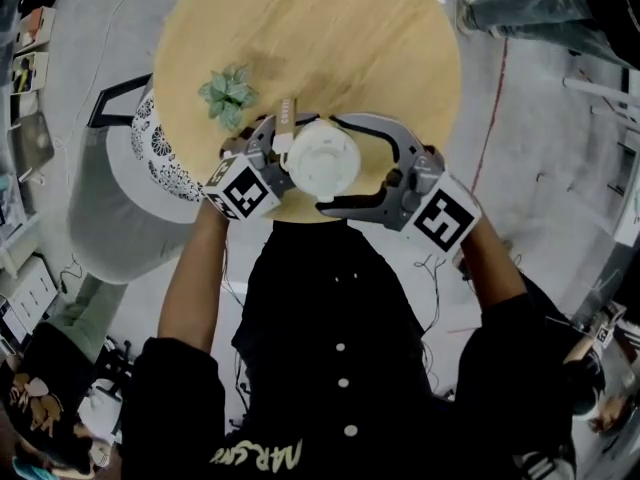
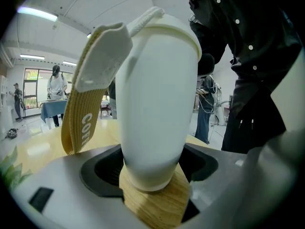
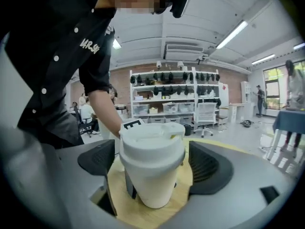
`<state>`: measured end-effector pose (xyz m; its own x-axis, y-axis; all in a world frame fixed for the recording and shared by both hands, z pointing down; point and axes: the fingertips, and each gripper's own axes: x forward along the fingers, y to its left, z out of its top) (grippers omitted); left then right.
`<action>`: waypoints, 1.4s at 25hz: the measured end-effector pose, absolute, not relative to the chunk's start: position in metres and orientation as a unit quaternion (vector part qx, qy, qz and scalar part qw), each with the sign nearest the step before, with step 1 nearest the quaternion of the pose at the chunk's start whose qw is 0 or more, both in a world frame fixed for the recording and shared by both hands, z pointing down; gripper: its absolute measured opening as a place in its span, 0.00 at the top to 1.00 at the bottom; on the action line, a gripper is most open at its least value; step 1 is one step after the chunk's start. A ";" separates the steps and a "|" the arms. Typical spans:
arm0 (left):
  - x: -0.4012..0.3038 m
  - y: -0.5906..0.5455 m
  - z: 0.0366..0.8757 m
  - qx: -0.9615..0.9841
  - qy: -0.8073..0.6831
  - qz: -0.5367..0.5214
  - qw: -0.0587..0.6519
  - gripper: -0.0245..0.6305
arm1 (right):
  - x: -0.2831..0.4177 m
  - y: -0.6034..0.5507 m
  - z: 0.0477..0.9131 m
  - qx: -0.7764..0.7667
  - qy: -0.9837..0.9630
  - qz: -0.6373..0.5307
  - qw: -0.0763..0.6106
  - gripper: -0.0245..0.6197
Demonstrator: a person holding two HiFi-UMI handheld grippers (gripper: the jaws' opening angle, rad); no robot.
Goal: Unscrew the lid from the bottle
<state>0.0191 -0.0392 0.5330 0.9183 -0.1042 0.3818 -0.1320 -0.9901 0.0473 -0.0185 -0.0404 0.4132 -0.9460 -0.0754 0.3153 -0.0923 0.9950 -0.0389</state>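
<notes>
A white bottle (image 2: 157,104) with a white lid (image 1: 322,160) stands upright near the front edge of the round wooden table (image 1: 330,38). A tan carry strap (image 2: 88,99) hangs from its top. My left gripper (image 1: 290,158) comes in from the left, and its black pads press on the lower body of the bottle (image 2: 152,168). From the right, my right gripper (image 1: 335,164) reaches around the lid (image 3: 151,140). Its jaws stand wide, with a gap showing on each side of the lid.
A small green plant (image 1: 228,93) sits on the table behind and left of the bottle. A grey chair with a patterned cushion (image 1: 160,153) stands against the table's left edge. Someone's legs (image 1: 520,13) are on the floor at far right. Shelving (image 3: 174,97) lines the far wall.
</notes>
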 end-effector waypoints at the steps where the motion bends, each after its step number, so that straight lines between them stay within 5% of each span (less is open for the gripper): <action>1: 0.019 -0.039 0.533 0.979 -0.061 0.193 0.036 0.42 | -0.017 -0.040 0.413 0.076 -0.984 0.027 0.160 0.19; 7: 0.019 -0.040 0.535 0.978 -0.063 0.193 0.036 0.42 | -0.023 -0.051 0.402 0.275 -0.952 0.032 0.132 0.17; 11: 0.019 -0.040 0.535 0.979 -0.064 0.192 0.037 0.42 | -0.028 -0.060 0.404 0.327 -0.936 0.003 0.133 0.24; 24: 0.020 -0.042 0.532 0.980 -0.061 0.185 0.040 0.42 | -0.033 -0.041 0.405 -0.057 -0.989 -0.008 0.134 0.24; 35: 0.019 -0.039 0.532 0.980 -0.060 0.188 0.035 0.42 | -0.020 -0.044 0.407 0.159 -0.974 0.021 0.158 0.19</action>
<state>0.0191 -0.0392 0.5317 0.9219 -0.1045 0.3732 -0.1310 -0.9903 0.0464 -0.0204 -0.0437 0.4068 -0.8990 -0.3040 0.3152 -0.3173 0.9483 0.0094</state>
